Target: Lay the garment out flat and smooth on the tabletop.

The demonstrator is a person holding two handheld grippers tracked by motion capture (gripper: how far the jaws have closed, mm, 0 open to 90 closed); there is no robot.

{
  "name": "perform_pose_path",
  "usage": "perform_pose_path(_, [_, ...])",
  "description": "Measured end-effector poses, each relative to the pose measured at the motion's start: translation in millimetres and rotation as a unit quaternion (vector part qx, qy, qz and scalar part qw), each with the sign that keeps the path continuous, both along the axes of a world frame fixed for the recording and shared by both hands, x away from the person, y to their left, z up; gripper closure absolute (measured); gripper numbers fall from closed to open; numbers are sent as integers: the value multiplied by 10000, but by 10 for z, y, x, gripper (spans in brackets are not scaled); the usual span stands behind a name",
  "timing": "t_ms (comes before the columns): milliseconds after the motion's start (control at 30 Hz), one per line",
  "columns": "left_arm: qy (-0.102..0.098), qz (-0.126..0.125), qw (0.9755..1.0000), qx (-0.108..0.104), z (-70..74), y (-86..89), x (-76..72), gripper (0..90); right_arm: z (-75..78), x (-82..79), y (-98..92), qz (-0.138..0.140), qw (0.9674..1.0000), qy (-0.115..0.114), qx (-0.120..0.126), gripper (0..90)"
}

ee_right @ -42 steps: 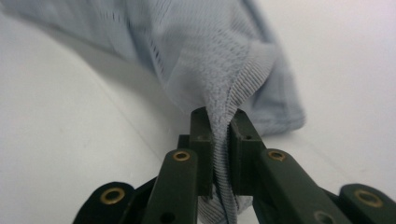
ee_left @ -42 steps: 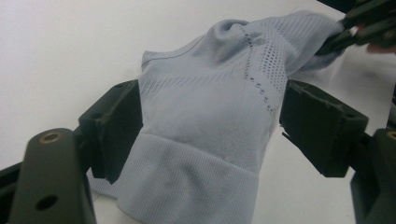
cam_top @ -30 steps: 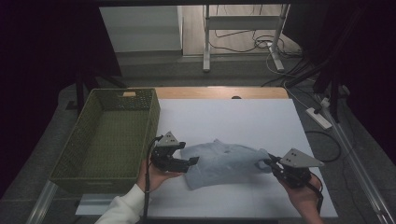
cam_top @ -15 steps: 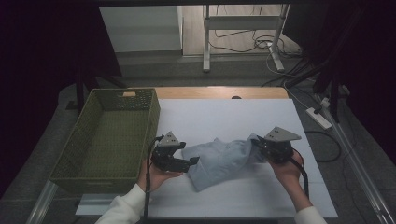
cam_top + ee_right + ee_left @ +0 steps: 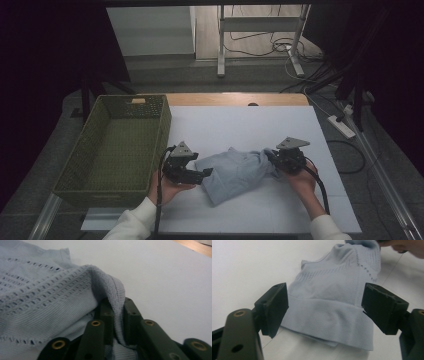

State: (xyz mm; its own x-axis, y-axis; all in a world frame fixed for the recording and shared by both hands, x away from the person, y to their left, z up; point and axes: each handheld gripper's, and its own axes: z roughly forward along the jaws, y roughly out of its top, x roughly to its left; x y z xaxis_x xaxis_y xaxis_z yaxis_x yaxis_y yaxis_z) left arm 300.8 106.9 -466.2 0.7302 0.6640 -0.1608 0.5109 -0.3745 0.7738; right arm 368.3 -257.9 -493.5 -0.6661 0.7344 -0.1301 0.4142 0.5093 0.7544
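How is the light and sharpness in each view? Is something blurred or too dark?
High view: dim, with dark edges, while the white table is lit evenly. Left gripper view: bright, garment sharp, near jaws slightly soft. Right gripper view: the knit is sharp, the jaws at the bottom blurred.

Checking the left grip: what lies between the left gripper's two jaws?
In the left gripper view, the ribbed hem of the pale blue garment lies between the open jaws of the left gripper.

You have a green woven basket [image 5: 117, 145] at the left edge of the white table [image 5: 240, 125], with a power strip [image 5: 341, 126] on the floor off the table's right side.
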Motion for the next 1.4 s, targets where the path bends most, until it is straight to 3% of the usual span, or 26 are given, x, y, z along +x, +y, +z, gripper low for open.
perform_pose_path(133, [22, 55, 10000, 2, -13, 4, 16, 222, 151, -112, -71, 11, 9999, -82, 134, 495])
perform_pose_path(267, [38, 100, 9999, 16, -38, -8, 41, 223, 329, -290, -148, 127, 9989, -282, 361, 409])
perform_pose_path(433, [44, 107, 9999, 37, -54, -31, 56, 225, 461, -454, -246, 232, 9956, -270, 862, 382])
perform_pose_path(633, [46, 142, 9999, 65, -72, -25, 84, 228, 507, -648, -243, 246, 9948, -376, 913, 351])
perform_pose_path(900, [90, 284, 9995, 134, -128, -11, 163, 238, 401, -834, -206, 267, 9956, -451, 779, 351])
perform_pose_path(1400, [404, 422, 9976, 363, -357, -74, 386, 242, 279, -977, -221, 348, 9959, -331, 770, 339])
